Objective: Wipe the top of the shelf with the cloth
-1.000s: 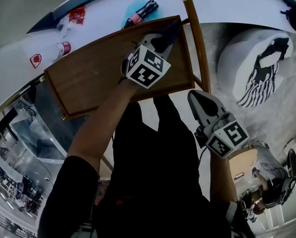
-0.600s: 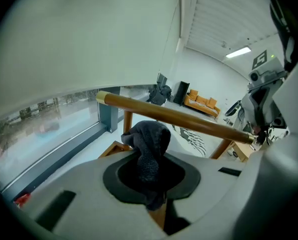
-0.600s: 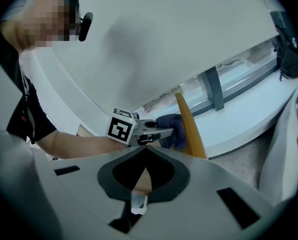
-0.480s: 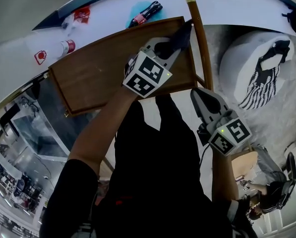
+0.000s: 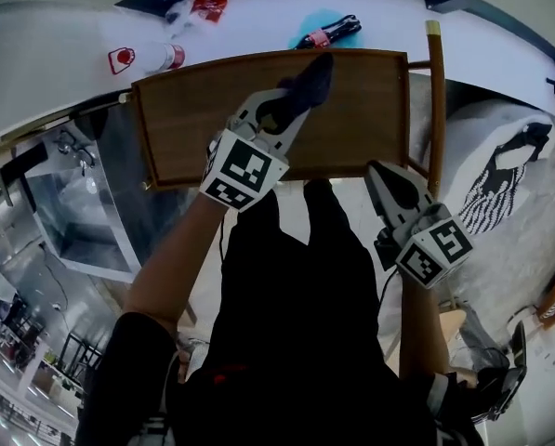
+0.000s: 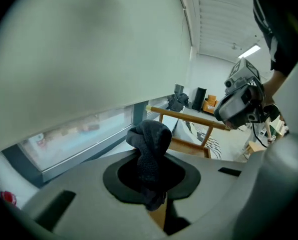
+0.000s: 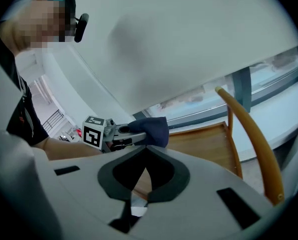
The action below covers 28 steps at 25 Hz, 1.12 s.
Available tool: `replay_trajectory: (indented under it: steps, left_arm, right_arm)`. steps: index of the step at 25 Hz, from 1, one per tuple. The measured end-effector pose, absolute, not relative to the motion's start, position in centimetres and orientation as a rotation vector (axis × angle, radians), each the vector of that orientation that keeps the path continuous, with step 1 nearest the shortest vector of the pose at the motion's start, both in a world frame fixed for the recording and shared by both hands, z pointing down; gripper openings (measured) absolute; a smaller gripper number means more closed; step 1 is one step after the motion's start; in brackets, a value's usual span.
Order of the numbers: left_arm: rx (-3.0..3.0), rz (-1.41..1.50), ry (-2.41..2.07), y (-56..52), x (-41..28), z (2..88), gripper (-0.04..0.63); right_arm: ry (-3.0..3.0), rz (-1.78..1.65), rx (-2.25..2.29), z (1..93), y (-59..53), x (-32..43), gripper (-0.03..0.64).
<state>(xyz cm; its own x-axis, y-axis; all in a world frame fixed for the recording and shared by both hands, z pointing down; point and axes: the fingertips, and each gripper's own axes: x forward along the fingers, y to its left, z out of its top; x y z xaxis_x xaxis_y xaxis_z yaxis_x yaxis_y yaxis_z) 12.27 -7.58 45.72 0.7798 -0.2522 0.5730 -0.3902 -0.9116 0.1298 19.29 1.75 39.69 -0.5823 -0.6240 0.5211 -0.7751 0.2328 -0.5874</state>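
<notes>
The brown rectangular wooden shelf top (image 5: pixel 184 128) lies under the left claw (image 5: pixel 294 96). Its long axis runs across, from this claw's left to its right, and the longer part is on the left. The left claw is clamped on the dark knitted cloth (image 5: pixel 312 74), which sticks out beyond its tips near the far edge and seems to touch the wood. The right claw (image 5: pixel 381 175) is closed and empty at the near edge, so the sideways stroke likely belongs to the left one.

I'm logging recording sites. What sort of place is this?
Probably a large indoor room, perhaps an office or studio: a wooden shelf stands by a long window with a white ledge, and strip lights line the ceiling.
</notes>
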Motion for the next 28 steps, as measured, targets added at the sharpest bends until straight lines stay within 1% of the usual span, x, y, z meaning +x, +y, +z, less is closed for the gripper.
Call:
replay_trajectory:
  steps: [8, 16, 21, 28]
  left_arm:
    - [2.606, 0.868, -0.817, -8.8, -2.9, 45.2, 0.055]
    - [2.452, 0.976, -1.007, -7.9, -14.3, 47.5, 0.055]
    - [2.369, 1.053, -1.057, -6.9, -18.4, 49.4, 0.055]
    - [2.321, 1.153, -1.083, -5.9, -20.6, 51.8, 0.055]
  right_arm:
    - [-2.371, 1.238, 1.108, 39.7, 0.1, 8.7, 0.005]
    - [-2.378, 1.225, 0.961, 40.5, -0.6, 0.1, 0.005]
    - [-2.369, 1.220, 0.909, 40.9, -0.5, -2.8, 0.005]
    - [-2.355, 1.209, 0.880, 41.6, -0.4, -4.2, 0.003]
